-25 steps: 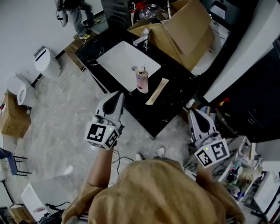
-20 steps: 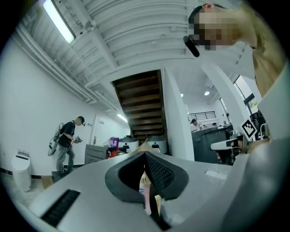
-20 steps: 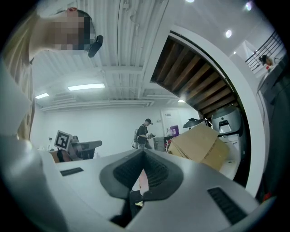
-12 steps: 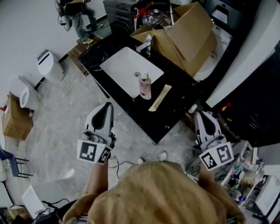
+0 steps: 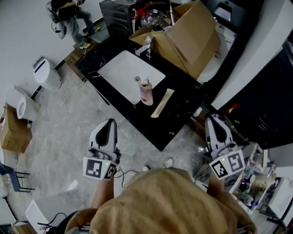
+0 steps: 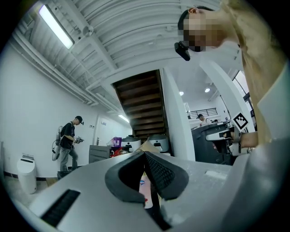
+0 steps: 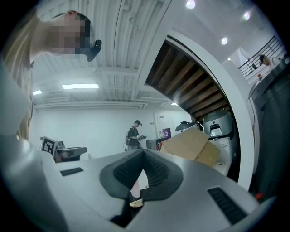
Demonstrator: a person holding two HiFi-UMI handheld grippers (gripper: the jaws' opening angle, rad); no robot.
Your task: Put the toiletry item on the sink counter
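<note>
A pink pump bottle (image 5: 146,92) stands upright on the black sink counter (image 5: 183,109), at the edge of the white basin (image 5: 123,73). Beside it on the counter lies a long beige stick-shaped item (image 5: 162,103). My left gripper (image 5: 110,123) hangs over the floor in front of the counter, shut and empty, well short of the bottle. In the left gripper view the left gripper (image 6: 145,154) has its tips together, and the bottle (image 6: 146,194) shows far off in the slit under them. My right gripper (image 5: 213,119) is off the counter's right end, also shut with nothing in it (image 7: 144,152).
An open cardboard box (image 5: 197,36) and a faucet (image 5: 145,45) sit at the counter's back. Two white toilets (image 5: 46,73) and a small carton (image 5: 13,130) stand on the marble floor to the left. A person (image 5: 64,13) stands far off. Cluttered shelves (image 5: 256,183) crowd the right.
Both grippers have drawn back from the counter toward me, the left one farther, down and left in the view. The bottle has stayed upright on the counter.
</note>
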